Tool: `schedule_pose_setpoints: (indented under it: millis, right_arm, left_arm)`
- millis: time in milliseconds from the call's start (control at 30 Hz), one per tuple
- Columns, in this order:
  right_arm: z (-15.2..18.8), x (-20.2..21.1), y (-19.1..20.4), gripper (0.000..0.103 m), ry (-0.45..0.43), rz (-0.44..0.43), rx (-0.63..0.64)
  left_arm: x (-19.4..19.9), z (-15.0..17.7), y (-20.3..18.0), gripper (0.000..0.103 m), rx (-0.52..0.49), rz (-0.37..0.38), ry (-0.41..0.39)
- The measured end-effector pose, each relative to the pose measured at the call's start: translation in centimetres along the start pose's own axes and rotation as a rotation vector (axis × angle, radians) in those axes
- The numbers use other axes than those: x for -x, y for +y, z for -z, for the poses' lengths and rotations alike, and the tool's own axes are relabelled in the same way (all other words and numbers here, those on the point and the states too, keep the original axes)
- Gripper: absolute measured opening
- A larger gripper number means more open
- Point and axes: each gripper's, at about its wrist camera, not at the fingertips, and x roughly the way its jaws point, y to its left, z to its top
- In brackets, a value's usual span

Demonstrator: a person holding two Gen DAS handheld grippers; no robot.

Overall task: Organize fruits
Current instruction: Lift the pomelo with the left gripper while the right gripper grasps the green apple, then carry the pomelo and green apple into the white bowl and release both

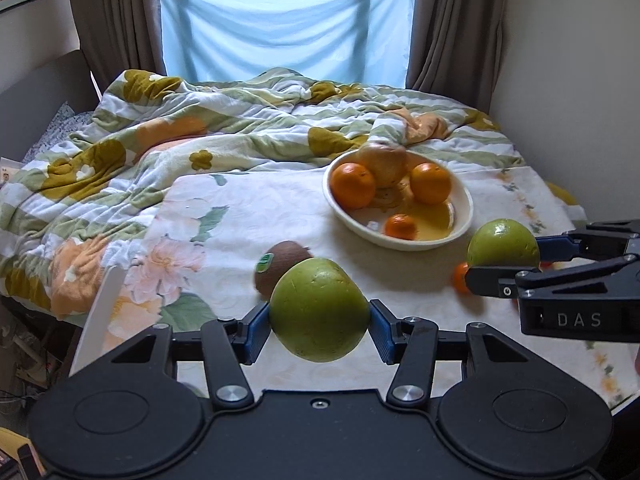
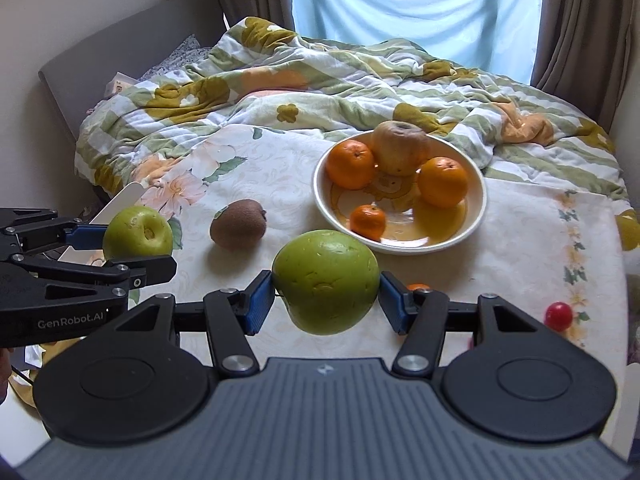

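Bedroom; a bed under a curtained window, rumpled green-striped floral quilt [image 1: 192, 128] pushed back, and a flat cream floral cloth [image 1: 248, 216] spread over the near part as the work surface.

On the cloth: a round cream ceramic bowl [image 2: 478, 196] holding two large oranges [image 2: 350, 164], one small mandarin [image 2: 368, 222] and a yellowish-brown apple [image 2: 400, 148]. A brown fuzzy kiwi with a green sticker [image 1: 282, 270] lies loose on the cloth, nearer than the bowl and to its left. Small red round fruit [image 2: 559, 315] lies near the right edge; a small orange fruit is partly hidden behind the right-hand tool.

Left tongs [image 1: 319, 322]: partly closed, blue pads pressed on both sides of a round green apple [image 1: 319, 310], held clear above the cloth.
Right tongs [image 2: 326, 298]: somewhat wider, likewise clamped on a second, larger green apple [image 2: 326, 282], also off the surface.

Key relation: the bowl lies ahead of both tongs and beyond them. From the right tongs it sits just forward and slightly right; from the left tongs it is forward and well to the right, with the kiwi between. Judgement: right hand is nearer the bowl and should deposit first. Free space in the bowl is the near front portion, beside the mandarin. Apples are round, so no long axis matters.

Risk: a dropped apple could roll on the soft cloth.
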Motion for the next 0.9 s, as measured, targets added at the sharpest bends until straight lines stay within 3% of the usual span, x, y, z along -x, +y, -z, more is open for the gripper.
schedule_pose_setpoints:
  millis: [433,900]
  right_arm:
    - [-1.5,4.3,-6.1,0.072,-0.044,0.010,-0.009]
    - [-4.4,1.7,-11.0,0.072,-0.043,0.069,-0.075]
  left_arm:
    - [-0.7,-3.7,-5.2,0.057,-0.015,0.056,-0.027]
    - [-8.0,-9.4,-7.2,0.057,-0.090,0.100,0.004]
